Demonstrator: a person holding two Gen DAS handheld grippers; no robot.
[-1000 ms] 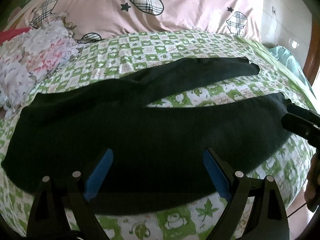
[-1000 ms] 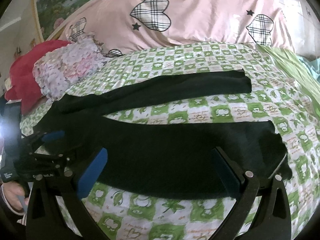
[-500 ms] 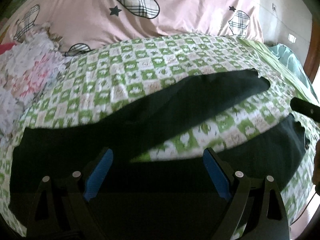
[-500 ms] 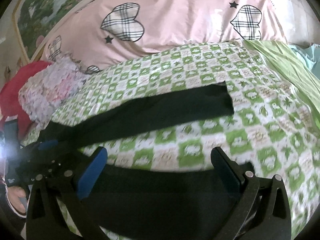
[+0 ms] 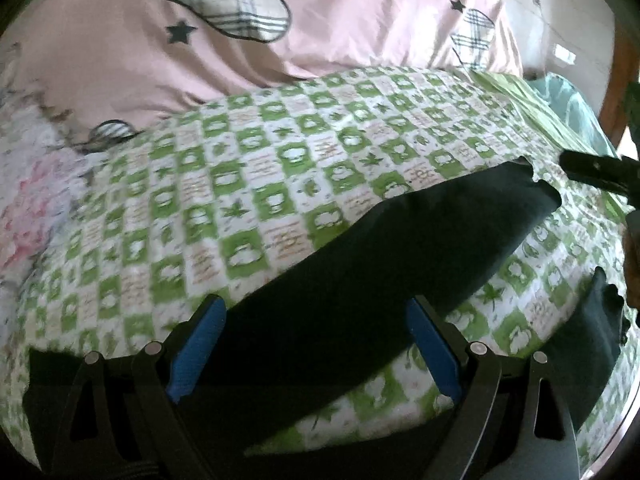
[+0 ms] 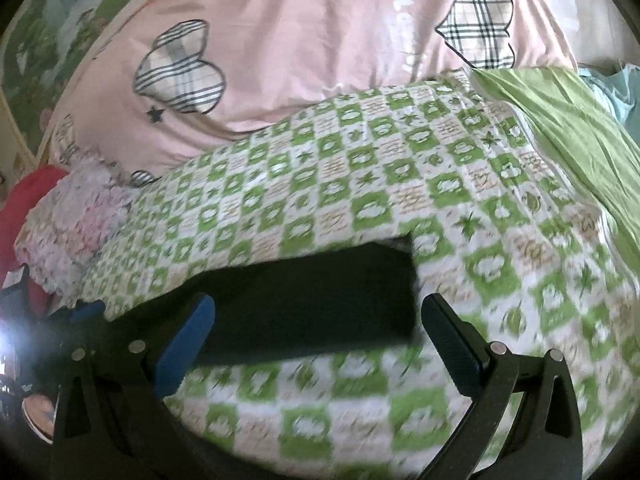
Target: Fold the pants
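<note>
While the pants (image 5: 400, 264) are lying spread on the bed (image 5: 280, 168), no fold is showing yet. Both legs are lying apart in a V, with checked sheet between them.

Left gripper (image 5: 316, 344): jaws standing wide apart, holding nothing. Dark cloth is filling the space ahead of and between the fingers; whether the tips are touching it cannot be told. The far leg is running ahead and to the right of this tool, its cuff ending near the right gripper's black body (image 5: 596, 170). The near leg's cuff is sitting at the far right, low.

Right gripper (image 6: 316, 344): jaws also wide apart, empty. The far leg's cuff end is lying just ahead, between the fingers. Sheet, not cloth, is lying directly under the fingers.

A pink quilt (image 6: 320, 60) is banking up behind, well beyond both tools.

Judgement: task is at its start. Laying one leg over the other and folding lengthwise are both remaining. Both tools are looking placed for a grasp on the far leg, none made yet.
</note>
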